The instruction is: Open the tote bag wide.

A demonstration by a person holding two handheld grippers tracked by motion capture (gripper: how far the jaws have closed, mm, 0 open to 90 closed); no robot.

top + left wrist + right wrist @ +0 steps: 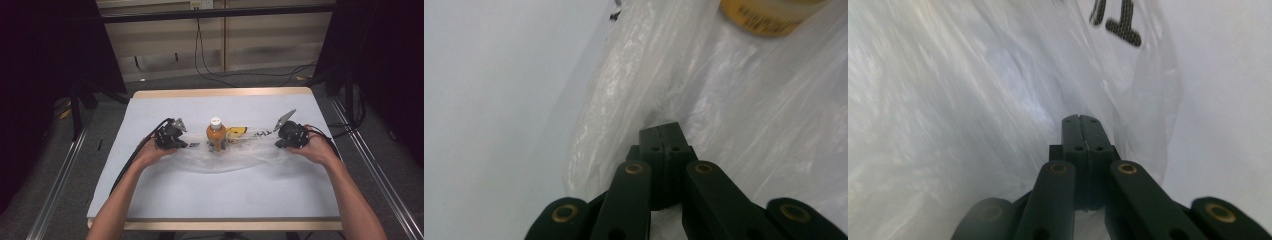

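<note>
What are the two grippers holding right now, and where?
Both hold the clear plastic bag: left gripper pinches one side edge, right gripper the opposite edge.

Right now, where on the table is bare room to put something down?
The table is bare behind the orange bottle, up to its far edge, and in front of the clear plastic bag, toward the near edge. It is crowded mid-table, where the left tool and right tool pinch the bag around the bottle.

Between the left gripper (186, 142) and right gripper (276, 142): a crinkly clear plastic bag (240, 152) spread flat on the pale blue table mat (225, 192). Upright orange white-capped bottle (215, 134) nearer the left gripper, standing on the bag.
</note>
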